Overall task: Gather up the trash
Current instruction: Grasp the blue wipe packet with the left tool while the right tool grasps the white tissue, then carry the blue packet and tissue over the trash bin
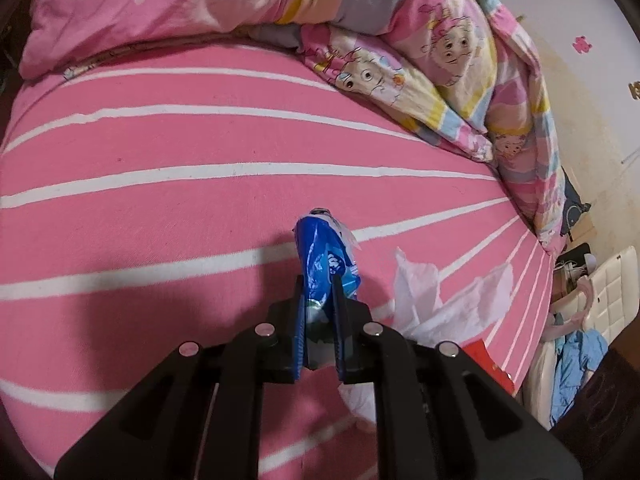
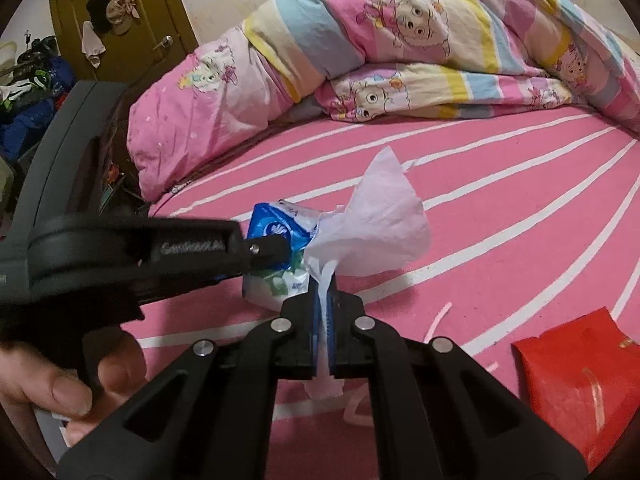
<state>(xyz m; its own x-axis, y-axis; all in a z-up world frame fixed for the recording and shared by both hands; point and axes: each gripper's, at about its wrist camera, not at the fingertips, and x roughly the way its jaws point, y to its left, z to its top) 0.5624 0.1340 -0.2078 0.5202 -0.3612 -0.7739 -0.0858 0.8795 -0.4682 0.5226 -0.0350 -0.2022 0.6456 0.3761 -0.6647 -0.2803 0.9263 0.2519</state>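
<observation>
My left gripper (image 1: 318, 280) is shut on a blue and white tissue pack (image 1: 326, 258) and holds it above the pink striped bed sheet (image 1: 160, 208). The pack also shows in the right wrist view (image 2: 276, 236), with the left gripper (image 2: 280, 250) reaching in from the left. My right gripper (image 2: 325, 300) is shut on a crumpled white tissue (image 2: 380, 224) that stands up beside the pack. The tissue also shows in the left wrist view (image 1: 448, 300). A red packet (image 2: 580, 380) lies on the sheet at the right; its corner shows in the left wrist view (image 1: 494, 364).
A rumpled cartoon-print quilt (image 2: 400, 40) and a pink pillow (image 2: 192, 120) lie across the far side of the bed. Thin paper strips (image 2: 436, 320) lie on the sheet. A brown door (image 2: 120, 12) and piled clothes (image 2: 36, 92) are at far left. A white chair (image 1: 600, 292) stands beside the bed.
</observation>
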